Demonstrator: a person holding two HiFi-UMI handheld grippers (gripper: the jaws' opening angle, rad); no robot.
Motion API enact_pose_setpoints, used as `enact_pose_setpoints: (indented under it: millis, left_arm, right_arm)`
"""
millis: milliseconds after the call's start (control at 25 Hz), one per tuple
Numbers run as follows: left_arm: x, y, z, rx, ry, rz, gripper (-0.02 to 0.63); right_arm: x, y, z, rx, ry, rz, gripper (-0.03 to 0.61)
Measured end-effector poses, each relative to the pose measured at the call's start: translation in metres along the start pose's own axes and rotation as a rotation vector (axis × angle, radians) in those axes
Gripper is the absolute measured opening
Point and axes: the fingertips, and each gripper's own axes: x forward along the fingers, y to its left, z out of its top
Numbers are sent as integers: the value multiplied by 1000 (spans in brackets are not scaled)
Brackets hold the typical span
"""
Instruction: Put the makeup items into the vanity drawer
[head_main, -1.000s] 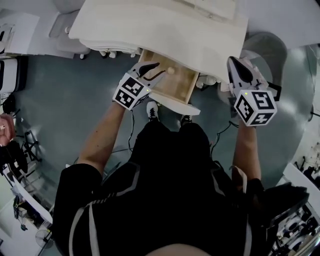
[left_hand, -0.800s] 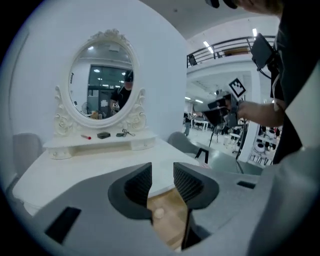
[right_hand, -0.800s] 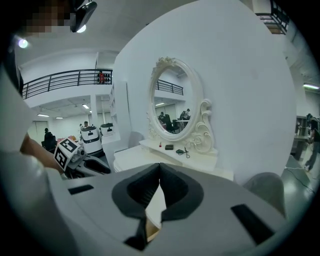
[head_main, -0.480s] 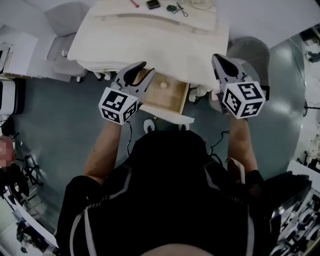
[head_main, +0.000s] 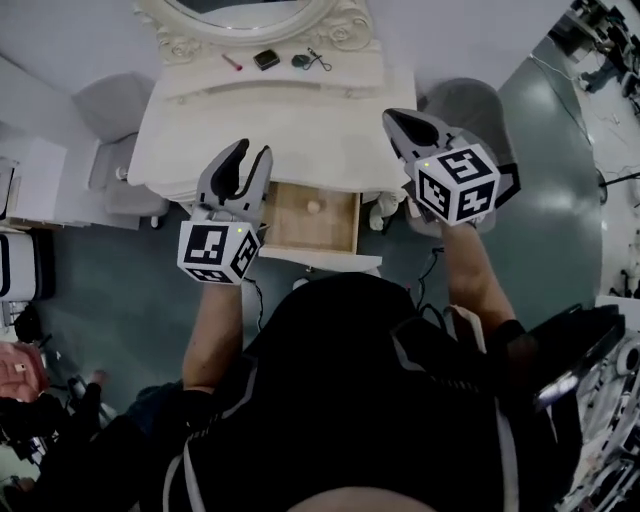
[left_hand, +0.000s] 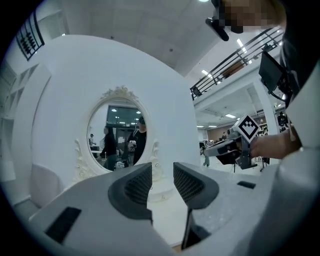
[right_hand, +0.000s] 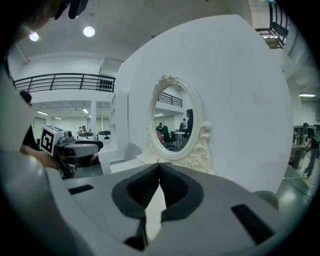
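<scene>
The white vanity (head_main: 320, 125) has its wooden drawer (head_main: 290, 222) pulled open, with one small pale round thing (head_main: 314, 207) inside. Along the back of the top lie a red stick (head_main: 231, 61), a black compact (head_main: 266, 59), a green item (head_main: 301, 61) and a thin looped piece (head_main: 322, 60). My left gripper (head_main: 249, 153) hovers over the vanity's front left edge, open and empty (left_hand: 162, 172). My right gripper (head_main: 402, 120) hangs over the front right corner, jaws shut with nothing between them (right_hand: 159, 167). Both point toward the oval mirror (left_hand: 120, 132) (right_hand: 175, 122).
Grey upholstered seats stand at the vanity's left (head_main: 105, 100) and right (head_main: 465, 100). A white cabinet (head_main: 25, 170) sits at far left. Another person (head_main: 25, 365) is at the lower left. Equipment clutters the right edge (head_main: 615, 400).
The view has pulled back, so the mirror and the items on top now show. The left gripper has left the drawer and risen over the vanity edge; the right gripper moved inward.
</scene>
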Motion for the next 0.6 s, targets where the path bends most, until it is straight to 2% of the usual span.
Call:
enact_pose_setpoints:
  millis: [200, 440, 600]
  left_arm:
    - [-5, 13, 26, 66, -25, 71, 126]
    - [-13, 30, 42, 27, -61, 131, 106]
    - [-12, 31, 34, 36, -35, 149, 107]
  right_arm:
    - [-3, -8, 7, 7, -14, -23, 5]
    - [-7, -13, 15, 13, -33, -42, 5]
    - [-10, -18, 16, 5, -32, -58, 5]
